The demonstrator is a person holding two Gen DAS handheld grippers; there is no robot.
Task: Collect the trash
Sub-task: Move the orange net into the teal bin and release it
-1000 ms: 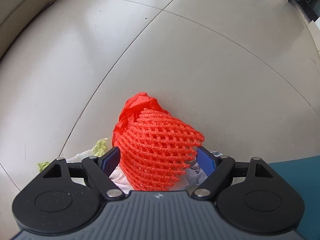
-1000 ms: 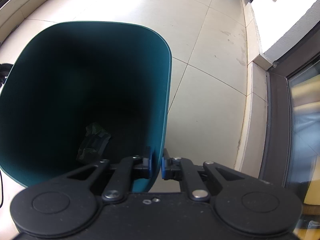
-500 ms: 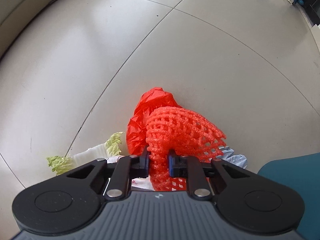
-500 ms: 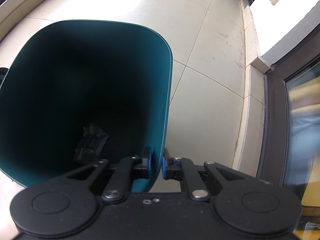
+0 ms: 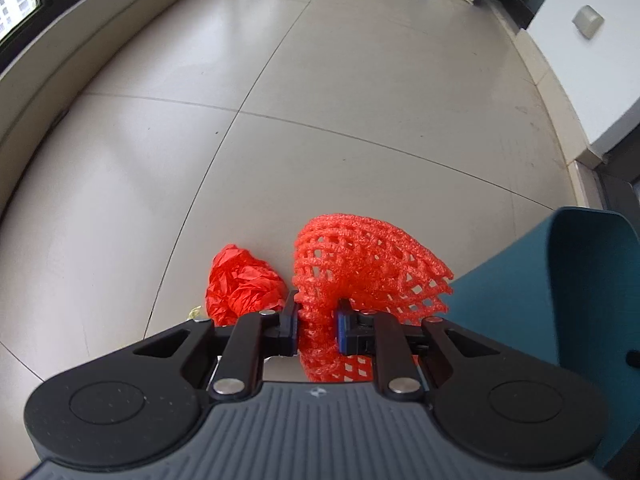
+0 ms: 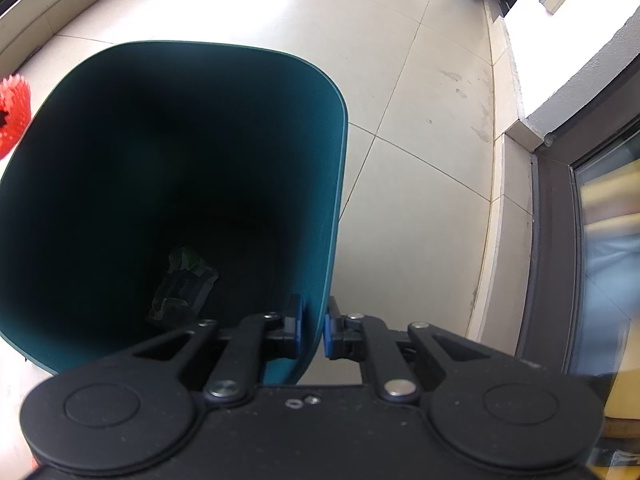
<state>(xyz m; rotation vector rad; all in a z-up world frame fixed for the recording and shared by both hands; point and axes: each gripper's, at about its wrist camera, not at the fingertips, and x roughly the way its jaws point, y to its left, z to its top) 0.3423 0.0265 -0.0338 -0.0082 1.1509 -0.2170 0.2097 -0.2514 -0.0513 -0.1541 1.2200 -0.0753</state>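
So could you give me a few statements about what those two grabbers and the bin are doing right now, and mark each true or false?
1. The left gripper is shut on the orange foam net. True.
2. The right gripper is open and holds nothing. False: it clamps the teal bin wall.
3. The bin is completely empty. False: crumpled trash lies at its bottom.
4. A red plastic bag lies on the floor. True.

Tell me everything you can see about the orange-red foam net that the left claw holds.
The orange-red foam mesh net is a soft, open-lattice sleeve with diamond holes. The left claw is shut on its lower part, bunching it, and the top fans out wide. It sits between the crumpled red plastic bag and the teal plastic bin. In the right wrist view its edge shows beside the bin's rim.
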